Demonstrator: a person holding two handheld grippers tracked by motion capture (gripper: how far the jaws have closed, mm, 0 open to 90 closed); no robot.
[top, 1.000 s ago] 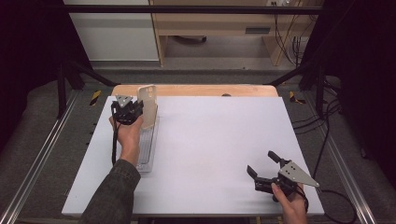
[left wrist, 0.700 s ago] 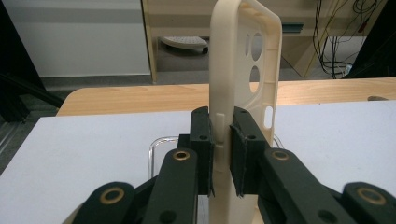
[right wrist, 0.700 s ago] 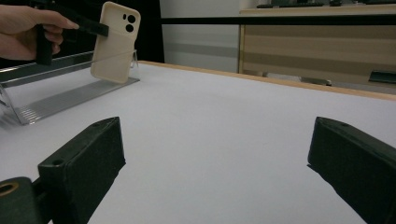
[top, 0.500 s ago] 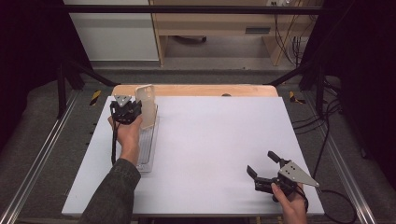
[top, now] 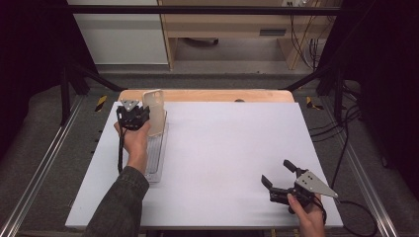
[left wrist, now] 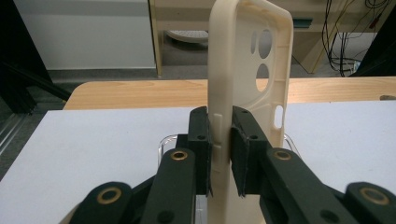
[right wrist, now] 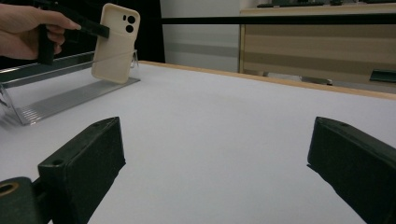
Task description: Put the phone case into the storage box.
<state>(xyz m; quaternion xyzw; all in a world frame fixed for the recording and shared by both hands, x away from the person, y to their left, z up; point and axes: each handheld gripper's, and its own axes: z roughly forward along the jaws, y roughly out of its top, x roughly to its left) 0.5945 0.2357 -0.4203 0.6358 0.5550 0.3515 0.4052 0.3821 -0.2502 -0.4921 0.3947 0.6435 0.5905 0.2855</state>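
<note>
The jaws of the left gripper (left wrist: pixel 219 154) pinch the cream plastic phone case (left wrist: pixel 247 93) upright over the clear plastic stand (top: pixel 157 158), ready to set it down gently, while the right gripper (top: pixel 279 177), well apart from the stand, waits with jaws apart.

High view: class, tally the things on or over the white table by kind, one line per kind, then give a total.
Cream phone case: 1
Clear plastic stand: 1
Hand-held claw tools: 2, the left claw and the right claw
Total: 4
</note>
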